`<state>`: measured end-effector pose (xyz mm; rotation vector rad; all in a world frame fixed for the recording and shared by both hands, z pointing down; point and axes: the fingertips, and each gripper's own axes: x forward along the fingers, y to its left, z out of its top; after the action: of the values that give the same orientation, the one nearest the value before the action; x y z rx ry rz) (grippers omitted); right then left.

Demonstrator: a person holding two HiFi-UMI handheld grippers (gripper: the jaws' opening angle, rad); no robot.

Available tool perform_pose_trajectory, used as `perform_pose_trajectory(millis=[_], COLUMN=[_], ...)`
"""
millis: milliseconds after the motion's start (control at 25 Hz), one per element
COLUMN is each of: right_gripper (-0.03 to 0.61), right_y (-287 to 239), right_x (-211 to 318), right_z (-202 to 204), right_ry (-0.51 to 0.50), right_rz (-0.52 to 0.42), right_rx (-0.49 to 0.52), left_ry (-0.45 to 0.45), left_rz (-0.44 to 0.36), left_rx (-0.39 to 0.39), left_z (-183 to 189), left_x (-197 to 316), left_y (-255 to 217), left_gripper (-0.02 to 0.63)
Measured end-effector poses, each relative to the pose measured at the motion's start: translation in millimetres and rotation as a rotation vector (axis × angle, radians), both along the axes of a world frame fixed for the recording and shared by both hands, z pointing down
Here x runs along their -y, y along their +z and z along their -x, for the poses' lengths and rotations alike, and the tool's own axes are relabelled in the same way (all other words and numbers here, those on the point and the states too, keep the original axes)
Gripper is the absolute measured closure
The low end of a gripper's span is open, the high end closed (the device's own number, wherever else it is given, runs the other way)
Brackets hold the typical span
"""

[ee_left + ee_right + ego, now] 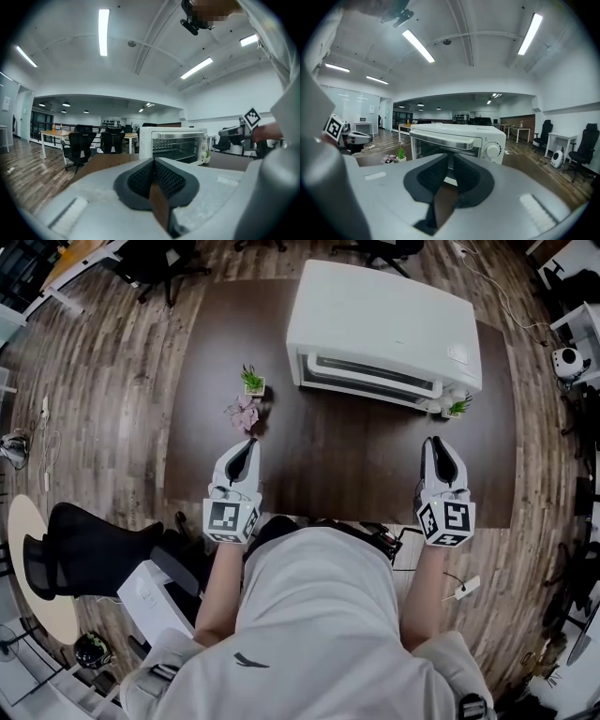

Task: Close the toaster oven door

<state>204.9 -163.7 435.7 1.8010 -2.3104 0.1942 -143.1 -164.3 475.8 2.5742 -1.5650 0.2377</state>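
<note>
oven [384, 324] beyond left gripper [246, 444], right gripper [433, 442]

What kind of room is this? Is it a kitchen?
Probably an open office or lab, not a kitchen. There are black office chairs at desks, long ceiling lights, and the toaster oven just sits on a brown table.

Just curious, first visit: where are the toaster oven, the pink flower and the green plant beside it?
toaster oven [384, 320], head view, its top.
pink flower [245, 412], head view, petals.
green plant [252, 379], head view, leaves.
</note>
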Motion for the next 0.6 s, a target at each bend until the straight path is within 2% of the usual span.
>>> perform_pose_trajectory(millis=[40,80,280,600], right_gripper=[0.566,0.578,0.580,0.580], right_y=[5.1,10.7,26.4,20.4], right_x=[-12.1,-22.2,-45.0,-41.2], right_z=[3.5,7.0,14.9,15.4], right_ry=[0.006,0.007,0.013,0.020], right_rz=[-0.002,0.001,0.030,0.022], right_rx=[0.002,0.007,0.045,0.026], left_ry=[0.004,0.007,0.025,0.040], left_rz=[-0.002,-0.005,-0.015,-0.017], left_rx=[0.001,0.003,0.009,0.009], left_z=[-0.8,-1.6,-6.3,-9.7], left_x=[0.4,1.0,2.3,2.5], left_y=[-0.7,-1.6,-4.2,-5.0], left_gripper=[0.612,0.612,0.612,0.612])
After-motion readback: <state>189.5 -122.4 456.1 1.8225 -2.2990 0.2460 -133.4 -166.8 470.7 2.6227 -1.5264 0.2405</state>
